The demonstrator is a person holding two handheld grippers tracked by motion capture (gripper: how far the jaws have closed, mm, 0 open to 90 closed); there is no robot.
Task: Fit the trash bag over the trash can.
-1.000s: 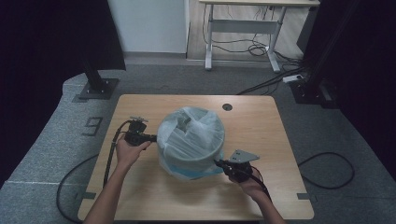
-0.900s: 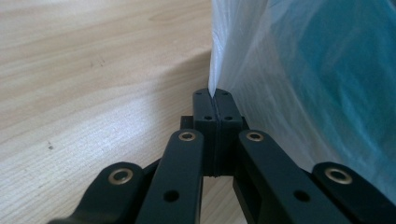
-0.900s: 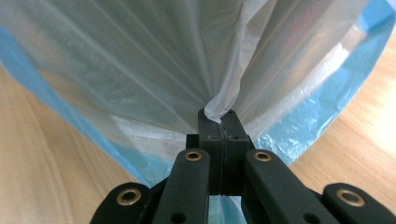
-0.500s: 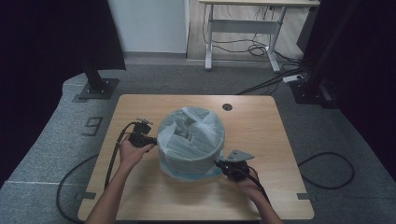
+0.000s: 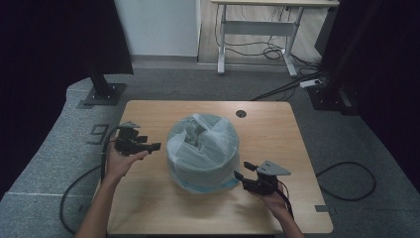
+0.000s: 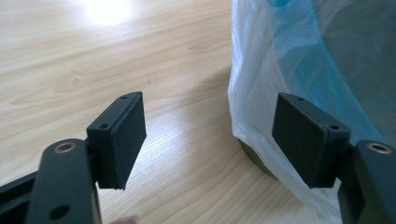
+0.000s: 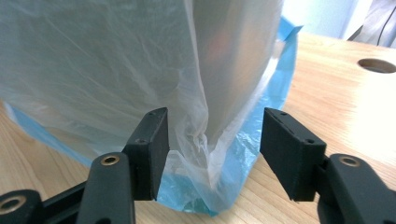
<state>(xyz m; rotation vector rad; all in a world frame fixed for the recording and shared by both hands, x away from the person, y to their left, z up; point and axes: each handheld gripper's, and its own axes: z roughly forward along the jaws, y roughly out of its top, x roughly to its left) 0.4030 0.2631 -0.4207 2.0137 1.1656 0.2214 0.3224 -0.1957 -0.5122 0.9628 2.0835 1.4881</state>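
A round bin (image 5: 203, 151) stands mid-table, wrapped in a translucent white bag with a blue band at its foot. My left gripper (image 5: 150, 147) is open just left of the bin; in the left gripper view its jaws (image 6: 210, 137) stand wide apart beside the bag's white wall (image 6: 252, 93), with nothing between them. My right gripper (image 5: 241, 171) is open at the bin's front right foot. In the right gripper view its jaws (image 7: 212, 151) straddle a loose fold of the bag (image 7: 201, 135) without closing on it.
The wooden table (image 5: 277, 144) has a round cable hole (image 5: 241, 113) behind the bin. Cables trail from both grippers off the front edge. Black stand bases (image 5: 101, 91) and a desk frame (image 5: 257, 29) sit on the grey floor beyond.
My left gripper has drawn away to the left of the bin. The right gripper has stayed near the bin's front right foot, shifted slightly. The bag's top has settled.
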